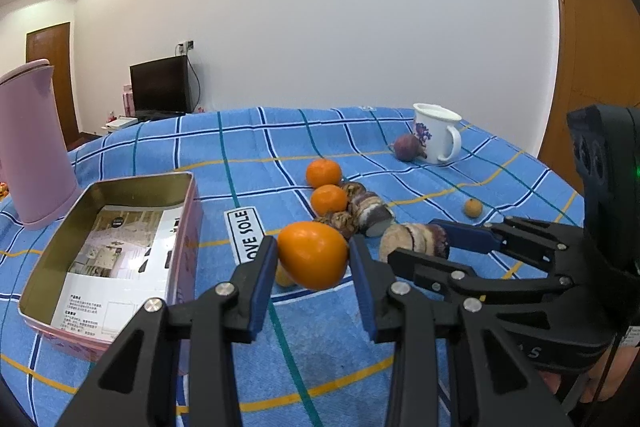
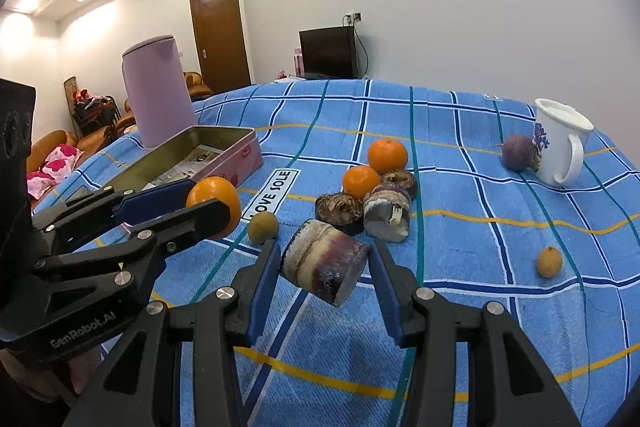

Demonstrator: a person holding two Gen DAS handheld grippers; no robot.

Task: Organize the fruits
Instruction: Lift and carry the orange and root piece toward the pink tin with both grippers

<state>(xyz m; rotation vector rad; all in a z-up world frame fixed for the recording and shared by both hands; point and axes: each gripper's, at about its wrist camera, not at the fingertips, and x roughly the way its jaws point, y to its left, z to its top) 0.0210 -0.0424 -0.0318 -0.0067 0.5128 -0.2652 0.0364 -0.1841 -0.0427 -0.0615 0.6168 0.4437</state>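
My left gripper (image 1: 313,259) is shut on a large orange (image 1: 313,254) and holds it above the blue checked cloth, right of the open pink tin (image 1: 120,251). In the right wrist view the same orange (image 2: 214,205) sits in the left gripper (image 2: 204,203). My right gripper (image 2: 325,269) brackets a cut sugarcane piece (image 2: 325,267); the left pad touches it, a small gap shows at the right pad. Two more oranges (image 2: 387,155) (image 2: 360,181) and several cane pieces (image 2: 386,213) lie in a cluster beyond.
A pink kettle (image 2: 156,95) stands behind the tin (image 2: 200,159). A white mug (image 2: 560,143) and a purple fruit (image 2: 518,151) are at the far right. Small yellow fruits lie at the right (image 2: 549,261) and near the label (image 2: 263,225).
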